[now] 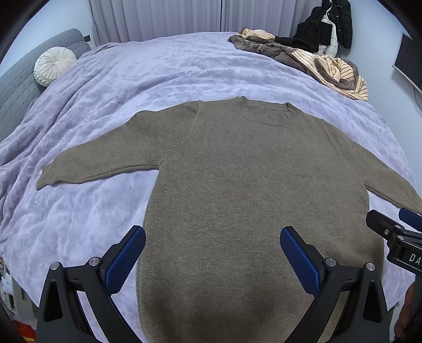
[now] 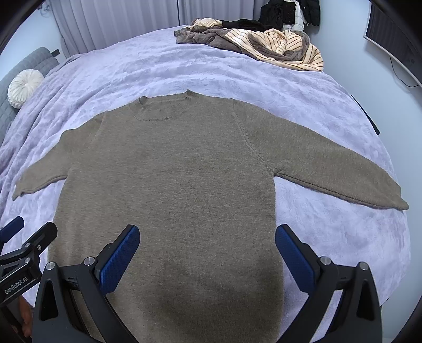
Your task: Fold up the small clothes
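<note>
A brown knit sweater (image 1: 237,171) lies flat, front up, on the lilac bedspread (image 1: 132,79), both sleeves spread out sideways and the neck pointing away. It also shows in the right wrist view (image 2: 171,171). My left gripper (image 1: 212,237) is open and empty, above the sweater's lower part. My right gripper (image 2: 207,234) is open and empty too, above the lower body of the sweater. The right gripper shows at the right edge of the left wrist view (image 1: 395,234); the left gripper shows at the left edge of the right wrist view (image 2: 23,237).
A heap of clothes (image 1: 316,58), brown fleece and striped fabric, lies at the far right corner of the bed. A round white cushion (image 1: 54,66) rests against the grey headboard (image 1: 21,81) at the left. Dark coats (image 1: 329,23) hang beyond the bed. Curtains (image 1: 163,18) are behind.
</note>
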Demonstrator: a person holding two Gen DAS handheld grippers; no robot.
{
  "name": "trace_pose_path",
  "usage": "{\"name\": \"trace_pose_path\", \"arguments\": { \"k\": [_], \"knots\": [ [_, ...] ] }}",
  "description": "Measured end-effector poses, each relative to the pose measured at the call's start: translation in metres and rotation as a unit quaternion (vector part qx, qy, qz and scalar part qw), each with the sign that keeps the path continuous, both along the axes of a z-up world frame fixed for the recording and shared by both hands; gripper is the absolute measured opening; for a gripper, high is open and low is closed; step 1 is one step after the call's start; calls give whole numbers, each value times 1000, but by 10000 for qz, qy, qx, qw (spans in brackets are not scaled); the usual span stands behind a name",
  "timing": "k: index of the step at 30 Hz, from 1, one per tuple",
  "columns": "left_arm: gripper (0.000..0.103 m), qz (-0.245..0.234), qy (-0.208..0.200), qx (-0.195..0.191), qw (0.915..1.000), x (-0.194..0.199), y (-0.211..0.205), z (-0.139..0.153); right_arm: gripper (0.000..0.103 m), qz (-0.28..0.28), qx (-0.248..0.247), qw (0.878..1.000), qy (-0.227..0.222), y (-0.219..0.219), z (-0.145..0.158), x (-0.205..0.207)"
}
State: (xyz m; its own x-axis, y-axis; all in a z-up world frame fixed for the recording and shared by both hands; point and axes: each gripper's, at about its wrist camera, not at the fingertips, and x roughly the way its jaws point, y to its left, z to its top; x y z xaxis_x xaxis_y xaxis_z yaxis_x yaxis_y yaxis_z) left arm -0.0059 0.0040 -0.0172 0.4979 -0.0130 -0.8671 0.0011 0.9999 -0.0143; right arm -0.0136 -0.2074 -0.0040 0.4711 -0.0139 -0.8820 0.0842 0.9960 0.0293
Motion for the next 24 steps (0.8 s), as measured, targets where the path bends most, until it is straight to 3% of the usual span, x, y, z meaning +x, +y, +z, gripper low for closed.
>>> {"name": "trace_pose_path", "arguments": {
  "k": [24],
  "knots": [
    [102, -46, 215, -189, 9996, 21, 9, -19, 102, -20, -276, 9993, 248, 12, -11, 21]
  ]
}}
